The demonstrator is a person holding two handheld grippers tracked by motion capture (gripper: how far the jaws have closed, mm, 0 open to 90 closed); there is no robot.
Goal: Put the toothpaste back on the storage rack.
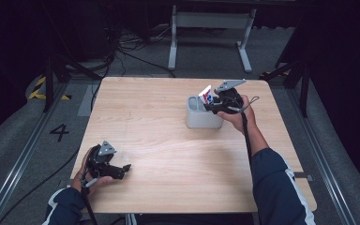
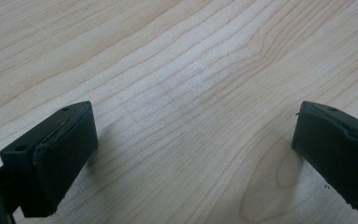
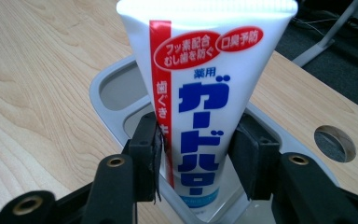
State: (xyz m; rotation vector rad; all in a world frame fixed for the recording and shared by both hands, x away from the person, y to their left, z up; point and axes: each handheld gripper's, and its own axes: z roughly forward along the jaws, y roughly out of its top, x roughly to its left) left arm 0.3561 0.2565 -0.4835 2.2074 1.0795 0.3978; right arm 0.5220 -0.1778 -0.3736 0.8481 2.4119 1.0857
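1. The left gripper (image 1: 122, 169) rests near the front left corner of the wooden table (image 1: 168, 154), well apart from the grey holder (image 1: 201, 114). Its jaws stand wide apart with only bare wood between them, so it has hold of nothing.
2. The grey holder, a compartmented organiser, stands on the table's far right part. Its left compartment looks empty in the right gripper view.
3. The toothpaste tube (image 3: 205, 93), white with red and blue print, stands cap-down in the holder's right compartment, its flat crimped end up and tilted a little.
4. The right gripper (image 3: 199, 151) is just right of the holder, its jaws on either side of the tube's lower half. The pads sit very close to the tube or just touching it; I cannot tell whether they press on it.
5. As I judge it, the tube is already placed in the holder; what is left is to let go fully and draw the right gripper clear.
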